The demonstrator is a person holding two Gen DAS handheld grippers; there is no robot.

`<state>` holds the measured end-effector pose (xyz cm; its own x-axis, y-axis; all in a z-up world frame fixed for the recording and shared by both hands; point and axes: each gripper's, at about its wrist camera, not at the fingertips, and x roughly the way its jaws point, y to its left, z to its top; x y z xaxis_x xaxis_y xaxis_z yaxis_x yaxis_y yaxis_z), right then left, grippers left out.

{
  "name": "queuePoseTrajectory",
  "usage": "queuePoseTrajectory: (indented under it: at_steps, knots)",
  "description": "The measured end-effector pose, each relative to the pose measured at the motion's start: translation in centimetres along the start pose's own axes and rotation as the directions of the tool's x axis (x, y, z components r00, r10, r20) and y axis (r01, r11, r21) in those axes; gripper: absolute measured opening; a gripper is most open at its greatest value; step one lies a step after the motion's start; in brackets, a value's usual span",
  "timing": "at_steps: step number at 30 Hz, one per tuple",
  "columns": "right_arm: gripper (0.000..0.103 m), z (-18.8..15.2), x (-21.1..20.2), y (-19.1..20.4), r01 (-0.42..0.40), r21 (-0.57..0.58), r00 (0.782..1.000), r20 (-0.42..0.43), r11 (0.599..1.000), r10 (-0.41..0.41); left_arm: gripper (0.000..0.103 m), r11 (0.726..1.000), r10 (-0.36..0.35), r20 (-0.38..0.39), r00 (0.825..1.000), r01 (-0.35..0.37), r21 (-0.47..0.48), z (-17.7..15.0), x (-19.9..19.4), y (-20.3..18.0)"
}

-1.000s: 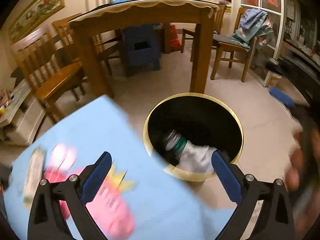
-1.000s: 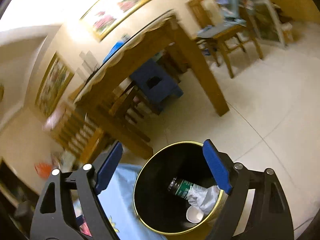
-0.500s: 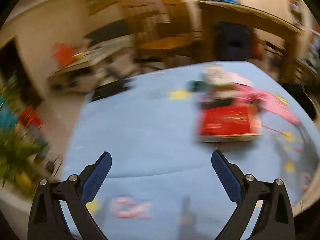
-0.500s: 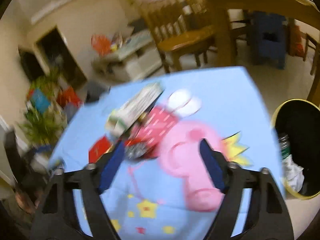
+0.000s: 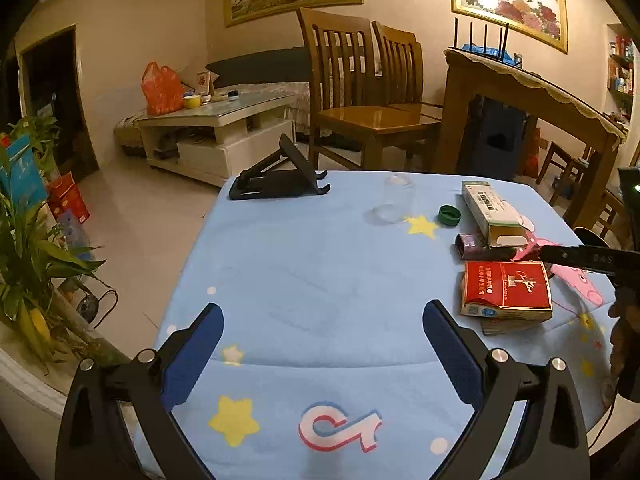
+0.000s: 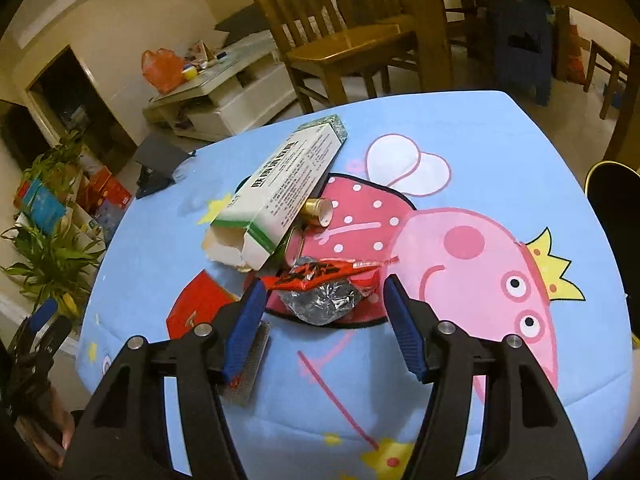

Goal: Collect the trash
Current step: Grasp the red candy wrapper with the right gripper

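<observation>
Trash lies on a blue cartoon tablecloth (image 6: 500,152). My right gripper (image 6: 325,292) is open, its jaws either side of a crumpled red and silver foil wrapper (image 6: 320,286). Beyond it lie a white and green carton (image 6: 280,192) with an open end, a small gold-capped tube (image 6: 318,210) and a red cigarette pack (image 6: 196,304). My left gripper (image 5: 320,320) is open and empty over bare cloth. In its view the red pack (image 5: 506,290), the carton (image 5: 494,212), a green bottle cap (image 5: 449,215) and a clear plastic cup (image 5: 394,200) sit to the right.
A black phone stand (image 5: 276,182) stands at the table's far edge. The black bin with a yellow rim (image 6: 614,192) is off the table's right side. Wooden chairs (image 5: 360,100), a dining table (image 5: 528,92), a white coffee table (image 5: 216,120) and a potted plant (image 5: 28,248) surround it.
Both grippers have swung from over the bin to over the table. The right gripper has come down around the foil wrapper. The left view has steadied over bare cloth.
</observation>
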<state>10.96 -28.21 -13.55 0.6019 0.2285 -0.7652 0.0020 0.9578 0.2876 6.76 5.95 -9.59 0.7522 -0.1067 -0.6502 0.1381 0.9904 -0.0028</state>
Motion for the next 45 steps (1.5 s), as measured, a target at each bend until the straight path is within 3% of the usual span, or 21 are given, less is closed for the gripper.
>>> queuePoseTrajectory:
  at_steps: [9, 15, 18, 19, 21, 30, 32, 33, 34, 35, 38, 39, 43, 45]
  knots:
    - [0.068, 0.3, 0.6, 0.7, 0.068, -0.057, 0.997, -0.018, 0.996, -0.069, 0.096, 1.000, -0.006, 0.000, 1.000, 0.006, -0.019, 0.1, 0.3, 0.3]
    - [0.033, -0.8, 1.6, 1.5, 0.090, -0.155, 0.994, -0.042, 0.984, -0.097, 0.096, 1.000, 0.019, 0.015, 1.000, -0.019, 0.001, -0.1, 0.1, -0.1]
    - [0.024, -1.7, 1.0, 1.4, 0.077, -0.189, 0.996, -0.037, 0.979, -0.085, 0.096, 1.000, 0.022, 0.011, 1.000, -0.022, 0.001, -0.1, 0.2, -0.2]
    - [0.012, -1.9, 0.7, 1.3, 0.073, -0.198, 0.996, -0.037, 0.977, -0.082, 0.096, 1.000, 0.022, 0.010, 1.000, -0.022, 0.002, -0.1, 0.2, -0.2]
    - [0.001, -2.4, 0.2, 0.9, 0.050, -0.201, 0.997, -0.053, 0.978, -0.061, 0.096, 1.000, 0.025, 0.012, 1.000, -0.025, 0.004, -0.1, 0.2, -0.2]
    - [0.002, -3.2, -2.6, -2.1, 0.003, -0.179, 0.998, -0.057, 0.984, -0.013, 0.096, 0.999, 0.039, 0.004, 0.999, -0.040, 0.021, -0.1, 0.6, -0.7]
    - [0.019, -2.5, -3.3, -3.2, -0.045, -0.129, 0.998, -0.042, 0.991, 0.040, 0.096, 0.999, 0.044, 0.005, 0.999, -0.044, 0.030, -0.2, 0.6, -1.0]
    - [0.053, -2.0, -3.9, -3.5, -0.050, -0.114, 0.999, -0.012, 0.992, 0.049, 0.096, 0.998, 0.047, 0.005, 0.999, -0.047, 0.036, -0.2, 0.7, -1.2]
    - [0.077, -1.5, -4.4, -3.5, -0.020, -0.114, 0.999, 0.031, 0.993, 0.023, 0.096, 0.998, 0.050, 0.005, 0.999, -0.050, 0.040, -0.3, 0.7, -1.3]
    - [0.081, -1.1, -4.7, -3.3, 0.002, -0.115, 0.998, 0.060, 0.993, 0.005, 0.096, 0.997, 0.055, 0.003, 0.998, -0.055, 0.048, -0.3, 0.9, -1.5]
    - [0.078, 0.5, -4.2, -2.5, 0.021, -0.124, 0.995, 0.099, 0.992, -0.009, 0.096, 0.995, 0.067, 0.000, 0.998, -0.067, 0.071, -0.4, 1.2, -2.3]
    - [0.073, 1.1, -3.6, -2.1, 0.031, -0.132, 0.995, 0.100, 0.991, -0.018, 0.096, 0.994, 0.073, 0.003, 0.997, -0.073, 0.078, -0.4, 1.2, -2.4]
    - [0.037, 2.6, -0.6, -1.5, 0.015, -0.133, 0.999, 0.048, 0.991, -0.008, 0.096, 0.991, 0.092, 0.011, 0.996, -0.093, 0.100, -0.5, 1.1, -2.7]
    - [0.038, 3.2, 0.6, -1.4, 0.024, -0.131, 0.999, 0.037, 0.991, -0.019, 0.096, 0.991, 0.093, 0.008, 0.996, -0.093, 0.098, -0.5, 1.2, -2.6]
